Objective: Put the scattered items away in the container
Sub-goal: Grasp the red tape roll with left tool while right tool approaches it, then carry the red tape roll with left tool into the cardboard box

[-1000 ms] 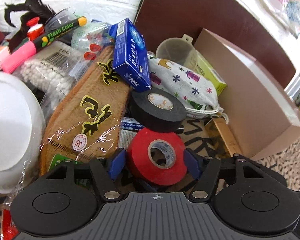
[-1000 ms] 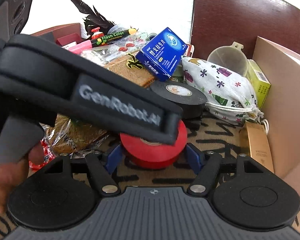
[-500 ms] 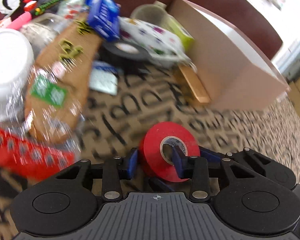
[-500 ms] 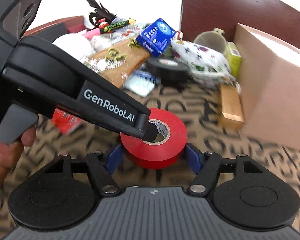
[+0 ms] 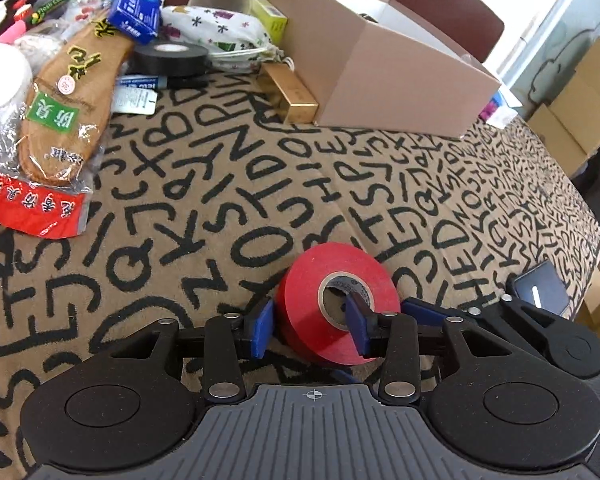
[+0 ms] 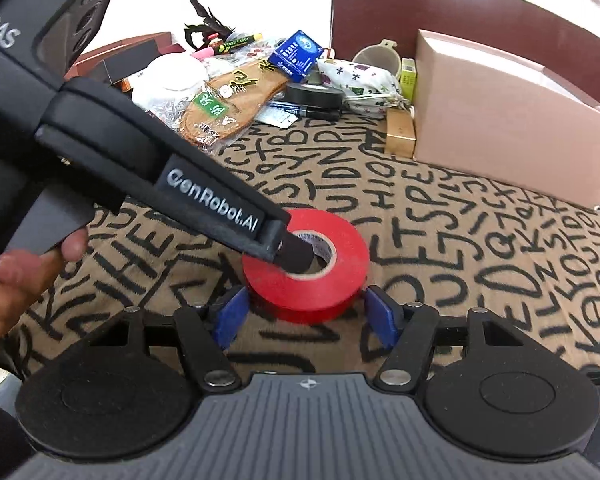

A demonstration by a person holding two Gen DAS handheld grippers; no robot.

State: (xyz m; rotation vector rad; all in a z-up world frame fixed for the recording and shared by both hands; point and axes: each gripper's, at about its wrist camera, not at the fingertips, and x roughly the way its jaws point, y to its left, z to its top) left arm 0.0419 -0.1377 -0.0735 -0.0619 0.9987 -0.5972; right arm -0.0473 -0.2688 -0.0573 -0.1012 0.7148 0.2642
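Left wrist view: your left gripper (image 5: 312,328) is clamped on the red tape roll's (image 5: 300,300) wall, one finger inside its core. Your right gripper (image 6: 306,314) straddles the roll, jaws apart. Ahead and right sits the cardboard box (image 5: 400,72).

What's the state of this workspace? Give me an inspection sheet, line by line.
Surface: lettered tablecloth, middle bare.
Job's things: red tape roll on the cloth, apart from the open cardboard box.
Clutter: black tape roll, insole, blue box, patterned pouch, gold box, piled beside the cardboard box.
Grippers: left gripper has one finger in the red roll's core; jaws just opened slightly, grip unclear. Right gripper open, straddling the roll.
Cables: nothing seen.
Surroundings: brown chair, cartons.
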